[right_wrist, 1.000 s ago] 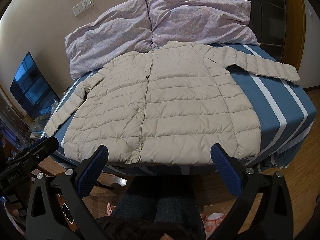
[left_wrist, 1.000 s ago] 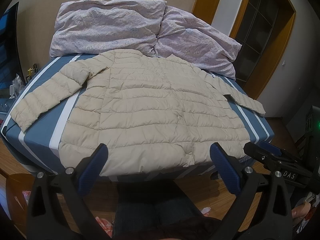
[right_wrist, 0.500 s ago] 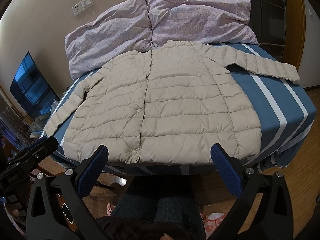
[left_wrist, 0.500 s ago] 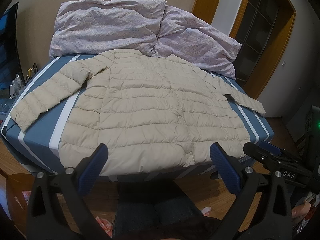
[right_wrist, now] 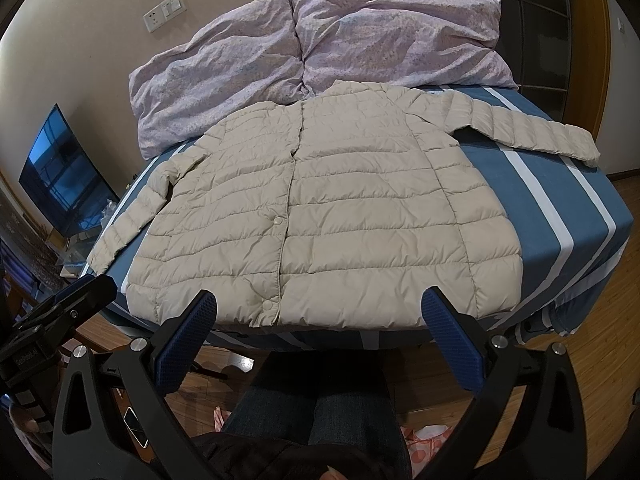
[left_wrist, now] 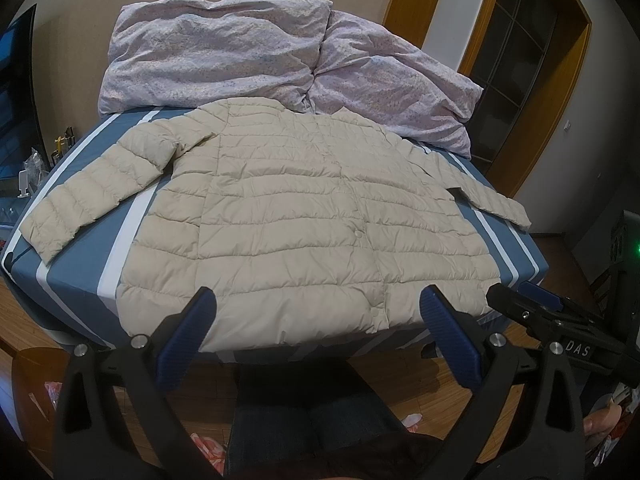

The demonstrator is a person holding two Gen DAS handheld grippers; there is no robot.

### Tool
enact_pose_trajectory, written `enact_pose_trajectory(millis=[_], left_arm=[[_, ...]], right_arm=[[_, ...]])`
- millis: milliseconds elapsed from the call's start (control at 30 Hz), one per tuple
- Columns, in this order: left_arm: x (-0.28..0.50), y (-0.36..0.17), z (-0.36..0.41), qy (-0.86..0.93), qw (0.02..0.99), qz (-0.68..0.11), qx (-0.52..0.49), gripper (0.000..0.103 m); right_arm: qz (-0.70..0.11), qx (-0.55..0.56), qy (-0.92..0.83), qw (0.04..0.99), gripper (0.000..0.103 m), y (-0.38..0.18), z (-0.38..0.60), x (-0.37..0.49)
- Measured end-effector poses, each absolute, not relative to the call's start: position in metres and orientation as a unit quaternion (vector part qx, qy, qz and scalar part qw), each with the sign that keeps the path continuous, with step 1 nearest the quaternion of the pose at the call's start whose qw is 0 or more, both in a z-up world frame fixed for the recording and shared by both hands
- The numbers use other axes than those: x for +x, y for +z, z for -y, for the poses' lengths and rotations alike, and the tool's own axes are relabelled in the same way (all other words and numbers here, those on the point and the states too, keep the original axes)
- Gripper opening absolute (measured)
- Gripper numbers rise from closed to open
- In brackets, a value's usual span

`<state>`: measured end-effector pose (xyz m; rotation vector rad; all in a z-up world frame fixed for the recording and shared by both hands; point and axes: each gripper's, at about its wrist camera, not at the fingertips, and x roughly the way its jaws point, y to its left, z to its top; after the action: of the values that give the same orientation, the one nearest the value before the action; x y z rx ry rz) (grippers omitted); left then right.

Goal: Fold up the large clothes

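While both tools hung short of the bed's [left_wrist: 72, 300] near edge, nothing had yet been gripped: the left hand-held gripper [left_wrist: 318, 332] had its jaws spread wide on air, and so did the right hand-held gripper [right_wrist: 318, 332].

The jacket [left_wrist: 304, 224] lay flat and buttoned across the bed, hem along the near edge, collar up against the duvet [left_wrist: 240, 64] heaped at the far edge. One sleeve [left_wrist: 100, 188] angled out toward the near left corner; the other sleeve [right_wrist: 532, 128] stretched toward the right edge.

No fold looked started, so the first grab seemed likeliest to go wrong. The quilted shell appeared slick and puffy, and a shallow pinch might have caught only the top layer, leaving the back panel behind and skewing the crease. The hem sat right at the near edge, so a pull toward the person could have dragged the whole jacket off onto the floor. Trapped air might also have sprung any fold open once released. The collar lay close to the duvet, and a reach there risked snagging that instead.
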<state>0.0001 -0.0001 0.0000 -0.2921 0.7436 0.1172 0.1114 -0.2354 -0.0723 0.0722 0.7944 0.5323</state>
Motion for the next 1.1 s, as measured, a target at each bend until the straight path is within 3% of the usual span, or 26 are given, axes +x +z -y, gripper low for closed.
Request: enact_pose_trajectory(millis=[1100], left_arm=[[0.01,-0.004,-0.011,0.064,0.914,-0.373,-0.143,0.101]], right_arm=[[-0.389,0.035,0.243,0.888,0.102,-0.08,0.238,0.132]])
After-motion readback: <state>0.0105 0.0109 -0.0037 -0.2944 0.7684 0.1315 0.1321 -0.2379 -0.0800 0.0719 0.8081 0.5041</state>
